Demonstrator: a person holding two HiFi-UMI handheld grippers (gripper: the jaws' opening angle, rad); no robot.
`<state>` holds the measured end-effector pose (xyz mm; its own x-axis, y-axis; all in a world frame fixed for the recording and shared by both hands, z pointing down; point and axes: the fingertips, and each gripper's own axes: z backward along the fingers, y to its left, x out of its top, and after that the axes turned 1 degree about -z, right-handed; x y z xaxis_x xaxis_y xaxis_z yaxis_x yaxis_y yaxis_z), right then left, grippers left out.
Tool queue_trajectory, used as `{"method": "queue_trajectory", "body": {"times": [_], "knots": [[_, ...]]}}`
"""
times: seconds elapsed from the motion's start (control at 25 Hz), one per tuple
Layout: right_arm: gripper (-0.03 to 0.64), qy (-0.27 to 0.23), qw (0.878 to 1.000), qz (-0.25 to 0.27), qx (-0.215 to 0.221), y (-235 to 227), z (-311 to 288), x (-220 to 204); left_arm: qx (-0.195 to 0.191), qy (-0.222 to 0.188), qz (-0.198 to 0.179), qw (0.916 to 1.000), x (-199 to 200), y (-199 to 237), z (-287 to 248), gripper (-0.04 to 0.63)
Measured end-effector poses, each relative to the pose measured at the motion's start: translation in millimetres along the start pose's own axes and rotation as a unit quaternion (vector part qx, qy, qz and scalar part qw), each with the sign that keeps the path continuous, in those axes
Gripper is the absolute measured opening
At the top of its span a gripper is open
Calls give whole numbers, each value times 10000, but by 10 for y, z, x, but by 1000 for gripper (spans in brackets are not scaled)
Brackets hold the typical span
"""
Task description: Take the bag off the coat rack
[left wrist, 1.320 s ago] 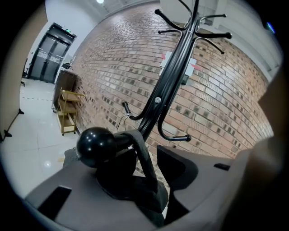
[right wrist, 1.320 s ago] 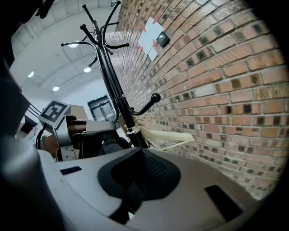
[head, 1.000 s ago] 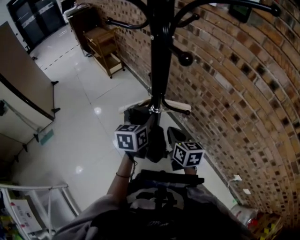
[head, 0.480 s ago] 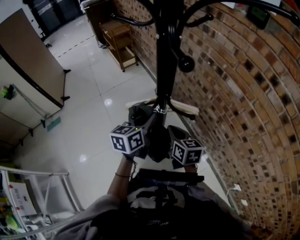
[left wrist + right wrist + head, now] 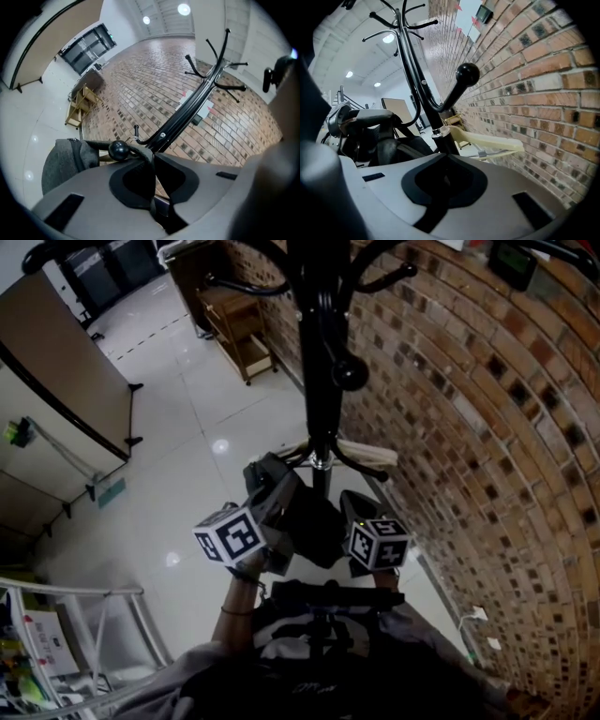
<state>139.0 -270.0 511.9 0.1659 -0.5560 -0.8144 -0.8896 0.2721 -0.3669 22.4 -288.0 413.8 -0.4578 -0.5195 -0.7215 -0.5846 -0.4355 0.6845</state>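
The black coat rack (image 5: 319, 352) stands against the brick wall, and a dark grey bag (image 5: 309, 521) hangs low on it. In the left gripper view the bag (image 5: 65, 159) hangs by a black strap (image 5: 140, 157) looped over a ball-tipped hook (image 5: 118, 150). My left gripper (image 5: 152, 164) is closing, and the strap runs down between its pads and touches them. My right gripper (image 5: 446, 159) sits just right of the pole (image 5: 440, 136), its jaws together with nothing between them. Both marker cubes show below the bag, left (image 5: 230, 535) and right (image 5: 378, 543).
A brick wall (image 5: 487, 427) runs close on the right. A cream hanger (image 5: 366, 454) rests on a low hook. A wooden shelf cart (image 5: 239, 329) stands farther back, a brown partition (image 5: 56, 362) at left, and a white wire rack (image 5: 84, 615) at lower left on the tiled floor.
My left gripper has swung down and to the left and tilted over beside the bag. The right gripper has stayed almost where it was.
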Motion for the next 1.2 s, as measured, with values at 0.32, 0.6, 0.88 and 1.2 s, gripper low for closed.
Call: {"method": "queue_trajectory", "body": {"times": [0.32,0.6,0.88,1.2], "knots": [[9,-82,9999,-53,36,18,-6,46,-109,-298,-36,9995,199,-108,384,40],[9,-188,9996,183,143,361,-81,39,61,-234,226,9995,71,131,675,40],[8,-164,9981,409,432,663,-145,56,352,146,109,9992,-158,396,642,40],[8,-91,9957,673,634,964,-154,8,790,221,507,9953,-436,775,771,40]]}}
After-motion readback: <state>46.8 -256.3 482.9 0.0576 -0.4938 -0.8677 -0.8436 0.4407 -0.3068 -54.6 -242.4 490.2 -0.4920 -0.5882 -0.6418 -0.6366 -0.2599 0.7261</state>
